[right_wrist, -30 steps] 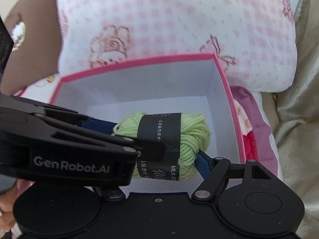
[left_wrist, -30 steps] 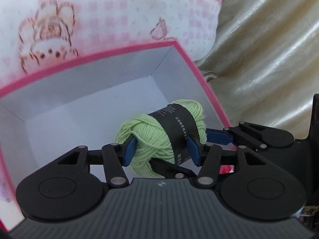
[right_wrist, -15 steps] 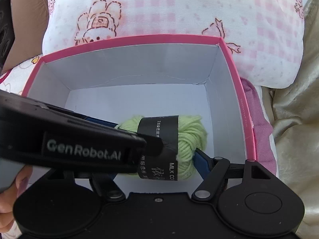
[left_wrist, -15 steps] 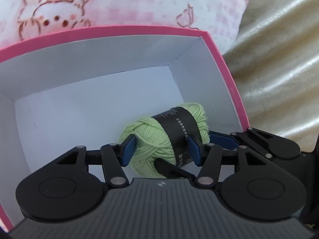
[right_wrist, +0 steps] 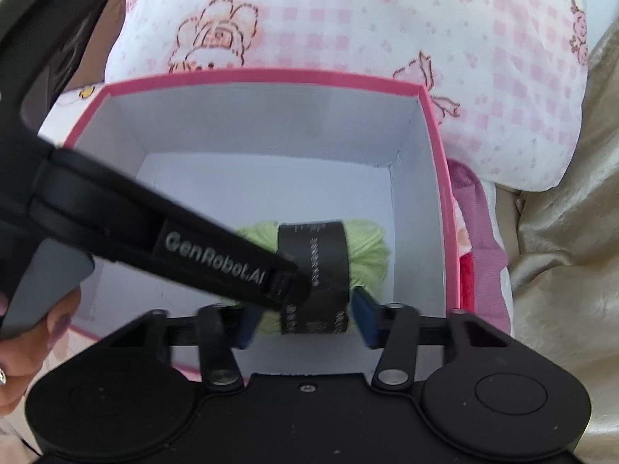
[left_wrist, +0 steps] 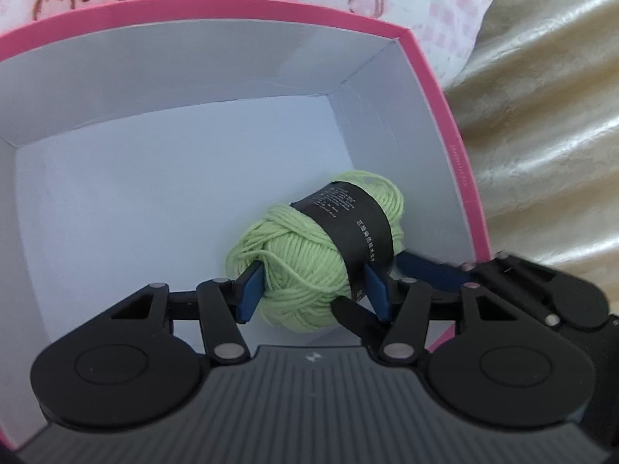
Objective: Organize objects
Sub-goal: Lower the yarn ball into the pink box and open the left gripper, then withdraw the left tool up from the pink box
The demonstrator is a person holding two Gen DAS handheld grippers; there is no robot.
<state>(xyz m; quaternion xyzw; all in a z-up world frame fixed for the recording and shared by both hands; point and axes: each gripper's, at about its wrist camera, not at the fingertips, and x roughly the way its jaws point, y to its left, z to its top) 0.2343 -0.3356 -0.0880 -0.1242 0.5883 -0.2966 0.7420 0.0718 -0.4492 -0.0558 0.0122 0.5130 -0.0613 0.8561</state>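
A green yarn ball [left_wrist: 301, 263] with a black paper band hangs low inside the white box with a pink rim [left_wrist: 445, 123], near its right wall. My left gripper [left_wrist: 313, 290] is shut on the ball, blue pads pressing both ends, jaws tightening slightly. In the right wrist view the ball [right_wrist: 367, 255] sits between the pads of my right gripper [right_wrist: 305, 321], whose jaws are closing and touch its sides. The left gripper's black body [right_wrist: 212, 251] crosses over the box [right_wrist: 271, 75] and hides the ball's left half. A blue finger [left_wrist: 425, 270] of the right gripper shows beside the ball.
A pink checked pillow with bear prints [right_wrist: 348, 19] lies behind the box. Shiny beige fabric [left_wrist: 541, 116] covers the right side. A red and pink cloth [right_wrist: 476, 232] is wedged against the box's right wall. A hand [right_wrist: 23, 348] holds the left gripper.
Both grippers have sunk with the yarn ball deeper into the box, whose walls now fill more of the view. The right gripper's pads have drawn in against the ball.
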